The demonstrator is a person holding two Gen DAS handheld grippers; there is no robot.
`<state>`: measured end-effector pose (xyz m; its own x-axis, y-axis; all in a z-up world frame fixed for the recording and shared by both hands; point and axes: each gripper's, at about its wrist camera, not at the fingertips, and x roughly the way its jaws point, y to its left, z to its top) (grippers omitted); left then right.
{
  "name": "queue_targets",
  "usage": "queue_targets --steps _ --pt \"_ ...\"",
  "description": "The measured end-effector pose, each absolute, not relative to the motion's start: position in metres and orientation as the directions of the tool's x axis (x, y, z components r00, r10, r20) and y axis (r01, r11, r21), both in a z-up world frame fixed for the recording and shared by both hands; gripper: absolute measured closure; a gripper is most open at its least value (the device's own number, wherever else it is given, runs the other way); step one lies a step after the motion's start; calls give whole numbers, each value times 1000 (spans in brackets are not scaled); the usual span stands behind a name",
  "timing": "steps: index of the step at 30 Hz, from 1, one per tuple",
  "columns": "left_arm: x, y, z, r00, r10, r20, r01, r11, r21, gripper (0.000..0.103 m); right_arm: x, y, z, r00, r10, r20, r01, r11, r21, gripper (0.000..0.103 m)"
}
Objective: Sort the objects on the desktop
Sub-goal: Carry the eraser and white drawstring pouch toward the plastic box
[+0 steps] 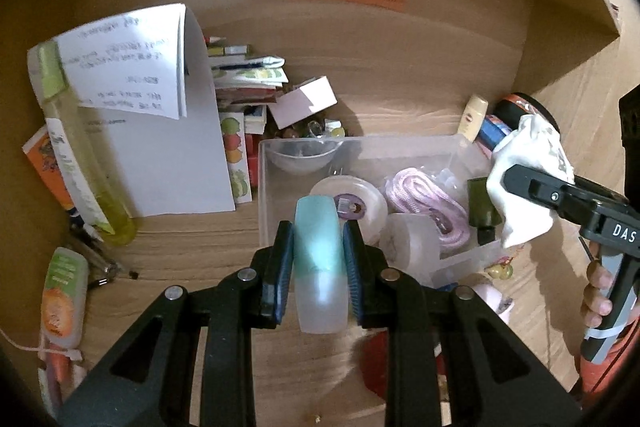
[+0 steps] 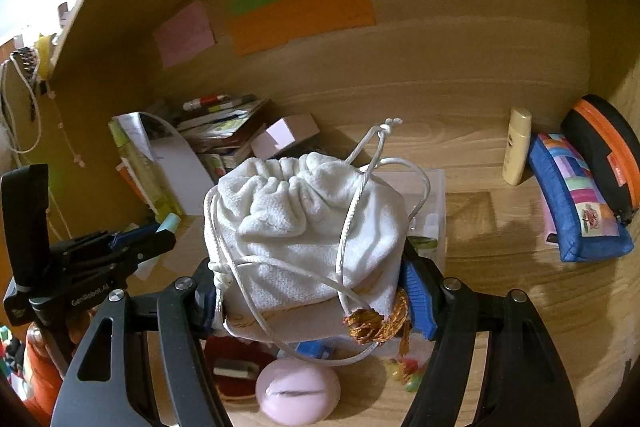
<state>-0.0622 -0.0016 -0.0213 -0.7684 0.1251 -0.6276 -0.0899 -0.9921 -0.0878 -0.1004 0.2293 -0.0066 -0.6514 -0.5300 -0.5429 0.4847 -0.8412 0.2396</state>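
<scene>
My left gripper [image 1: 318, 259] is shut on a small frosted bottle with a teal cap [image 1: 318, 259], held just in front of a clear plastic bin [image 1: 400, 147]. The bin holds white tape rolls [image 1: 352, 205], a pink cord bundle [image 1: 424, 195] and a small bowl [image 1: 304, 155]. My right gripper [image 2: 308, 271] is shut on a white drawstring pouch [image 2: 304, 219], whose cords hang loose and which hides most of the bin behind it. From the left wrist view the pouch [image 1: 524, 179] hangs over the bin's right end. From the right wrist view the left gripper [image 2: 132, 243] sits at the left.
A leaning paper pad [image 1: 160, 147], a green-yellow bottle [image 1: 80, 155] and a stack of books [image 1: 248, 79] stand left of the bin. A cream bottle [image 2: 518, 151], a blue patchwork pouch [image 2: 576, 203] and a black-orange case [image 2: 604, 151] sit at the right. A pink round object [image 2: 298, 393] lies near.
</scene>
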Motion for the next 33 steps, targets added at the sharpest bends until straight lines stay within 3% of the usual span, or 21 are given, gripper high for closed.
queue_targets --steps 8,26,31,33 --pt "-81 -4 -33 -747 128 -652 -88 -992 -95 79 -123 208 -23 -648 -471 -599 473 -865 169 36" --pt "-94 3 -46 -746 103 -658 -95 -994 -48 78 -136 180 -46 -662 -402 -632 487 -872 44 34" --pt "-93 4 -46 -750 90 -655 -92 -995 -32 58 -136 175 -51 -654 -400 -642 493 -869 39 34" --pt "-91 5 -46 -752 89 -653 -94 -995 -27 57 -136 175 -51 -666 -392 -634 483 -875 33 34"
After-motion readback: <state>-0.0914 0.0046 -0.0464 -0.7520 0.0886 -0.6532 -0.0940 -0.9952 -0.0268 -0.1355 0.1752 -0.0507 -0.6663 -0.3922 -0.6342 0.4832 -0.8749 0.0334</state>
